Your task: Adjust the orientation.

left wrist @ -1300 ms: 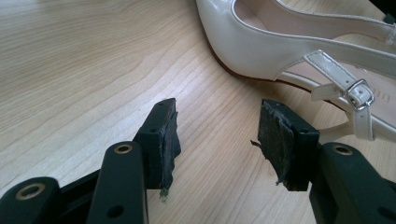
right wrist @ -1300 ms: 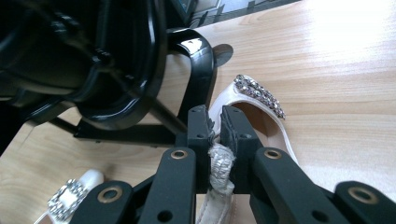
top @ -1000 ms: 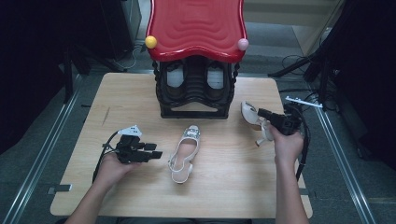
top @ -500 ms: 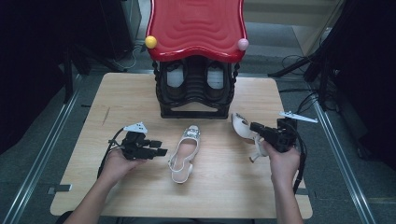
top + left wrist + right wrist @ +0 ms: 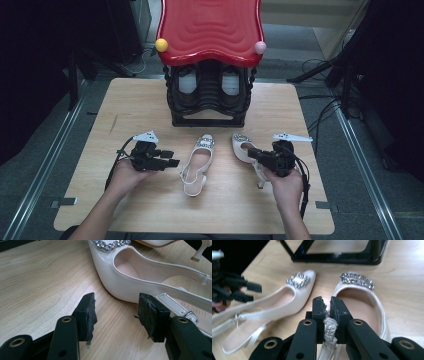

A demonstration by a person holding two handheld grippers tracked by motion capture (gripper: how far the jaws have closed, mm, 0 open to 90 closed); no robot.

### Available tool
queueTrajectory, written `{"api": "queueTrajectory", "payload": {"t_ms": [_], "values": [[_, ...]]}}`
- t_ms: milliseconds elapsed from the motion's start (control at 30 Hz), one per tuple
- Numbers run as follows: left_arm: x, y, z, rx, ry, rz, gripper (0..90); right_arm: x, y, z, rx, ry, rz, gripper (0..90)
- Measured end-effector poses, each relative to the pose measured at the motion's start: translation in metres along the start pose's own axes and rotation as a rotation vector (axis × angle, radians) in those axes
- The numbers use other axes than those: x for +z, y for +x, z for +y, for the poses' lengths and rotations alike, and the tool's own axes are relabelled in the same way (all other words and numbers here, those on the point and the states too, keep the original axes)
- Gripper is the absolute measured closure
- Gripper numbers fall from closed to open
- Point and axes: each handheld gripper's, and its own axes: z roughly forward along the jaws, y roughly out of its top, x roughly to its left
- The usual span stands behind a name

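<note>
Two shoes before the rack
Left shoe (image 5: 197, 165) lies beside right shoe (image 5: 246, 150) on the surface (image 5: 140, 105), rack (image 5: 209, 95) behind both.

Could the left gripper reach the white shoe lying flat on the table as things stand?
Probably yes. The left gripper has open jaws right beside the white slingback shoe, with only bare table between. The right gripper holds the other shoe off to the side.

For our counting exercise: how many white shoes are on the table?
2. One shoe lies flat at the table's middle, in front of the left hand-held gripper. The other shoe is just right of it, its strap clamped in the right hand-held gripper. Others may be hidden.
</note>
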Motion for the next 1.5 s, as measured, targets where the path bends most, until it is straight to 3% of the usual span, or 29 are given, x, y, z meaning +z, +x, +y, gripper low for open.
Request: {"api": "queueTrajectory", "payload": {"t_ms": [300, 433, 500, 567, 967, 1200, 1333, 1400, 1500], "values": [[0.002, -0.001, 0.0, 0.006, 0.011, 0.002, 48.2, 0.016, 0.009, -0.014, -0.007, 0.065, 0.036, 83.4], [0.002, -0.001, 0.0, 0.006, 0.013, 0.0, 48.2, 0.028, 0.015, -0.018, 0.011, 0.098, 0.103, 83.4], [0.003, -0.001, 0.0, 0.006, 0.014, -0.003, 48.2, 0.033, 0.021, -0.02, -0.011, 0.108, 0.109, 83.4], [0.003, -0.001, 0.0, 0.007, 0.015, -0.002, 48.2, 0.035, 0.026, -0.021, -0.033, 0.108, 0.104, 83.3], [0.006, -0.004, 0.0, 0.013, 0.03, -0.006, 48.3, 0.048, 0.044, -0.023, -0.055, 0.129, 0.164, 83.3], [0.008, -0.006, 0.001, 0.022, 0.037, -0.014, 48.2, 0.052, 0.048, -0.023, -0.059, 0.113, 0.17, 80.0], [0.007, -0.006, 0.001, 0.02, 0.035, -0.008, 48.3, 0.043, 0.049, -0.019, -0.093, 0.06, 0.182, 75.4], [0.007, -0.006, 0.001, 0.021, 0.036, -0.01, 48.3, 0.036, 0.048, -0.016, -0.12, 0.042, 0.163, 75.6], [0.009, -0.008, 0.001, 0.024, 0.041, -0.009, 49.5, 0.026, 0.041, -0.013, -0.123, 0.021, 0.142, 79.6]]}}
